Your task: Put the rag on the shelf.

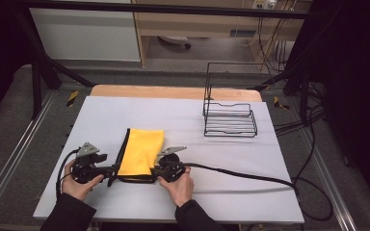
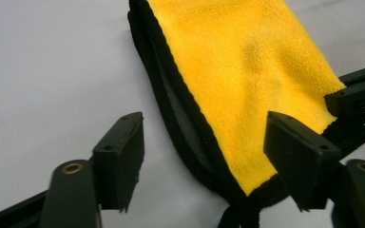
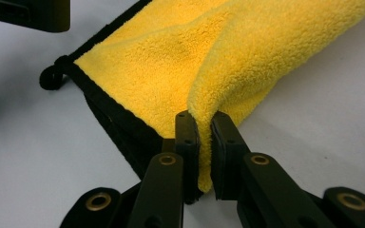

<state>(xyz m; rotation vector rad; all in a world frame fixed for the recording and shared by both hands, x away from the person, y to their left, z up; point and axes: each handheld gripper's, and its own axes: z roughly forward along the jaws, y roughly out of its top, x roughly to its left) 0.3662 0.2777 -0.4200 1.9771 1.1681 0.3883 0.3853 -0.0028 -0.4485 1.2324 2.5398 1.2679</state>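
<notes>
A folded yellow cloth [image 1: 142,149] with a black hem lies on the white table [image 1: 125,110], near its front edge. At the cloth's near left corner my left gripper [image 1: 112,173] is open. In the left gripper view its jaws [image 2: 204,137] stand wide on either side of that corner of the cloth [image 2: 247,71], and the pads are not touching it. My right gripper [image 1: 153,171] is at the near right corner. In the right gripper view it [image 3: 204,128] is shut on a raised fold of the cloth [image 3: 171,71], with yellow fabric pinched between the pads.
A black wire rack [image 1: 229,118] stands at the back right of the table. The right gripper's black cable [image 1: 250,175] trails off to the right across the table. A wooden edge [image 1: 173,91] shows behind the white surface.
</notes>
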